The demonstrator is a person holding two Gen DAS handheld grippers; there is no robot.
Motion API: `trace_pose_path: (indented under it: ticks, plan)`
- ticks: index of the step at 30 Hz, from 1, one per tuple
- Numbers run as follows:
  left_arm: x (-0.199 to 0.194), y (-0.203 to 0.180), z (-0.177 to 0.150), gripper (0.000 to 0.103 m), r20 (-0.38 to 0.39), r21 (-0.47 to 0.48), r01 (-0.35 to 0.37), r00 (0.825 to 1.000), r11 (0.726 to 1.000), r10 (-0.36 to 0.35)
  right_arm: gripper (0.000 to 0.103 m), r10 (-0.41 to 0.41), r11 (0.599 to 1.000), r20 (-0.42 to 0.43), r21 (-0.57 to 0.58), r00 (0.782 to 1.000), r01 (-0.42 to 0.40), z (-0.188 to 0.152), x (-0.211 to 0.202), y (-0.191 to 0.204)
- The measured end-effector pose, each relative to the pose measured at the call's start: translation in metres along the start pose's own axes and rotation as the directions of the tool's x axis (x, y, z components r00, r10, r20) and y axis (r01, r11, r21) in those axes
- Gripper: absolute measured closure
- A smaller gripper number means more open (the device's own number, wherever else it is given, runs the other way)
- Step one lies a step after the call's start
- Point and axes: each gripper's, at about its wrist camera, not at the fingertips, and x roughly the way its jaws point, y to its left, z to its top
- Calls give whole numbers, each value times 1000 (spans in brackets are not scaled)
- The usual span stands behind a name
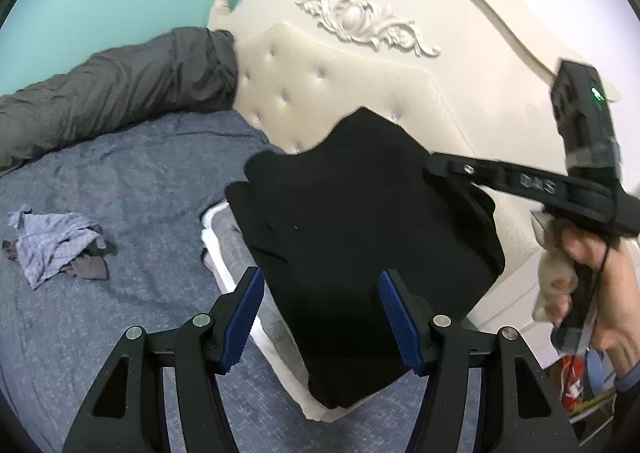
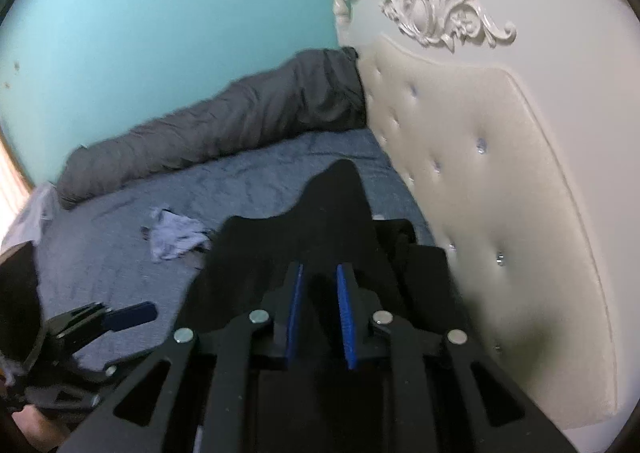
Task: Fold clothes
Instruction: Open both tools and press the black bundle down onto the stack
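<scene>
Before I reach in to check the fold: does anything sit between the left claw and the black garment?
Nothing visible does. The left claw hangs open just over the near edge of the folded black garment, with no object between them. The crumpled blue-grey cloth lies well off to the side on the bed.

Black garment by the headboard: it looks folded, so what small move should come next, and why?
Probably swing the left gripper toward the crumpled blue-grey garment out on the bedspread. The black garment already lies folded on a stack beside the headboard, the left jaws stand open and empty, and the right gripper grips nothing visible.
</scene>
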Motion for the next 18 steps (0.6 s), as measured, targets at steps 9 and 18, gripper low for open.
trace_pose_path:
  ticks: [9, 18]
  plan:
    - [19, -2, -13, 39, -27, 52, 16, 1000, 999, -14, 88, -53, 994, -94, 96, 994, 62, -9, 42, -43]
    - [23, -5, -13, 39, -15, 66, 19, 1000, 998, -18, 89, 15, 979, -66, 204, 998, -2, -12, 41, -67]
